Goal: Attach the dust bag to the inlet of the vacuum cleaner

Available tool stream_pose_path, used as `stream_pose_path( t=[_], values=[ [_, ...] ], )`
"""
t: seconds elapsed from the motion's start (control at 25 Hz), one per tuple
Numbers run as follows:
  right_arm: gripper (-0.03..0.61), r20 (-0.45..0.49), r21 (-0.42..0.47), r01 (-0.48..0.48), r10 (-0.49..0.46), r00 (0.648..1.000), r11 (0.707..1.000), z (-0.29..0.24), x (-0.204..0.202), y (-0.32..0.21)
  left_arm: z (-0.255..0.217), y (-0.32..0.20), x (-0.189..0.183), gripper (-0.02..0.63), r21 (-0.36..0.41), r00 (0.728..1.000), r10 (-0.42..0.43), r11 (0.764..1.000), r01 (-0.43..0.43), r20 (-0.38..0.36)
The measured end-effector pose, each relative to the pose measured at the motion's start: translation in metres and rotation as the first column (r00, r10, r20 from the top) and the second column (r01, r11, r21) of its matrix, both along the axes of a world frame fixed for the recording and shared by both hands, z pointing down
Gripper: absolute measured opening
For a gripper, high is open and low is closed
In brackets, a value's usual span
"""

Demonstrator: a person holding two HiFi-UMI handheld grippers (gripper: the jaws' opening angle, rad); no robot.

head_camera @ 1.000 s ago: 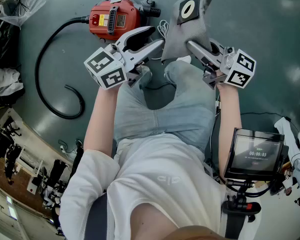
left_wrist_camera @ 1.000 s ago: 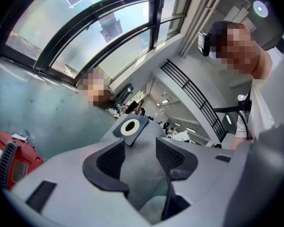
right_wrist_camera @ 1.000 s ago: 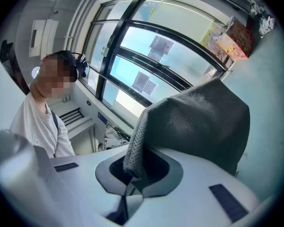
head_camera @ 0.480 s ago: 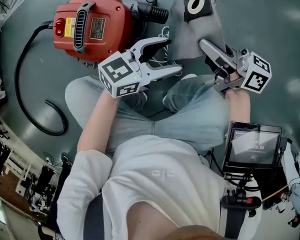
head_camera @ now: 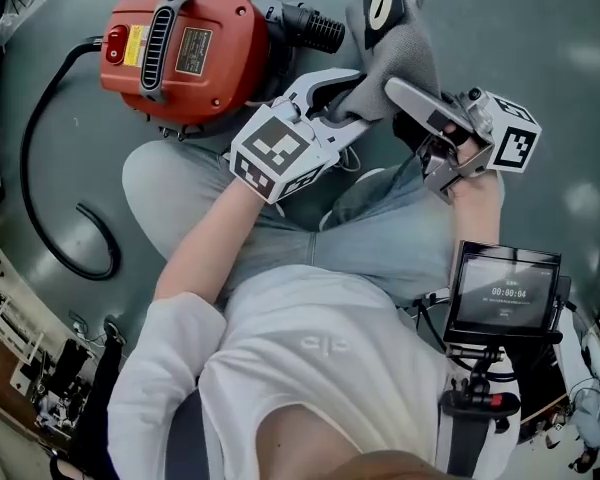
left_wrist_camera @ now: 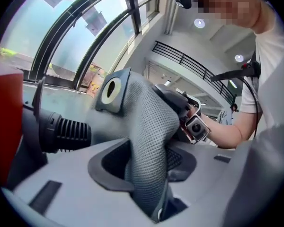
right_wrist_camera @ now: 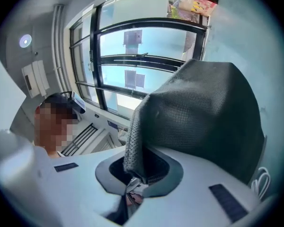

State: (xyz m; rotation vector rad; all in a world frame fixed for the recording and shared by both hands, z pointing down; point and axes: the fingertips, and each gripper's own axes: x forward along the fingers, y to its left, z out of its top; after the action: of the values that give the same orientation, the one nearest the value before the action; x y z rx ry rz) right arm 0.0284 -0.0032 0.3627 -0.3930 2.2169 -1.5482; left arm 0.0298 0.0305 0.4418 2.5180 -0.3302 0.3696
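Red vacuum cleaner (head_camera: pixel 185 53): far left on the floor (head_camera: pixel 540 58), black ribbed inlet (head_camera: pixel 315 30) pointing right. Left gripper (head_camera: pixel 363 98): jaws just closing, now pressed on a fold of the grey mesh dust bag (head_camera: pixel 405 48), which is held up just right of the inlet. Right gripper (head_camera: pixel 395 90): jaws together, pinching the bag's near right edge.

Head view: soft, even daylight with only faint shadows. Pale glare patches sit on the glossy floor (head_camera: pixel 583 196) at right, and the wide lens bends the edges.

Left gripper view: a round fisheye picture with black corners. Bright windows (left_wrist_camera: pixel 71 46) wash out to pale blue, two ceiling lights (left_wrist_camera: pixel 199 23) glow as small white spots, and the red vacuum cleaner (left_wrist_camera: pixel 2 122) at the left edge is smeared.

Right gripper view: the same dark rim. The dust bag (right_wrist_camera: pixel 203 117) stands dark against the glaring windows, its weave sharp and the near foreground soft.
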Motion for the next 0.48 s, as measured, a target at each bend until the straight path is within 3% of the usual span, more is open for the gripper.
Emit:
stream_pose_path(
  t=[0.08, 0.16, 0.24, 0.32, 0.36, 0.4, 0.48],
  values=[
    [0.014, -0.029, 0.037, 0.035, -0.034, 0.999, 0.999, 0.006, -0.004, -0.002, 0.008, 0.003, -0.003, 0.023, -0.068, 1.000, 0.006, 0.998, -0.006, -0.007],
    [0.016, -0.083, 0.067, 0.057, -0.051, 0.995, 0.996, 0.016, -0.003, -0.005, 0.015, 0.008, -0.006, 0.015, -0.201, 0.998, 0.053, 0.978, -0.056, -0.023],
    [0.020, -0.109, 0.104, 0.047, -0.036, 0.993, 0.994, 0.020, 0.005, -0.010, 0.018, 0.009, -0.012, 0.015, -0.268, 0.997, 0.082, 0.960, -0.075, 0.013],
    [0.087, -0.060, 0.122, -0.051, 0.058, 0.996, 0.991, 0.015, 0.031, -0.022, 0.021, 0.008, -0.021, 0.015, -0.239, 0.990, 0.099, 0.968, -0.072, 0.103],
    [0.087, -0.038, 0.108, -0.134, 0.139, 0.990, 0.985, 0.016, 0.052, -0.030, 0.023, 0.008, -0.025, 0.015, -0.206, 0.982, 0.108, 0.976, -0.074, 0.156],
    [0.087, -0.035, 0.071, -0.235, 0.237, 0.971, 0.969, 0.024, 0.077, -0.039, 0.025, 0.009, -0.028, 0.015, -0.168, 0.972, 0.117, 0.982, -0.082, 0.206],
    [0.087, -0.091, -0.060, -0.424, 0.418, 0.904, 0.904, 0.068, 0.123, -0.058, 0.028, 0.010, -0.030, 0.015, -0.098, 0.953, 0.126, 0.990, -0.103, 0.277]
  ],
)
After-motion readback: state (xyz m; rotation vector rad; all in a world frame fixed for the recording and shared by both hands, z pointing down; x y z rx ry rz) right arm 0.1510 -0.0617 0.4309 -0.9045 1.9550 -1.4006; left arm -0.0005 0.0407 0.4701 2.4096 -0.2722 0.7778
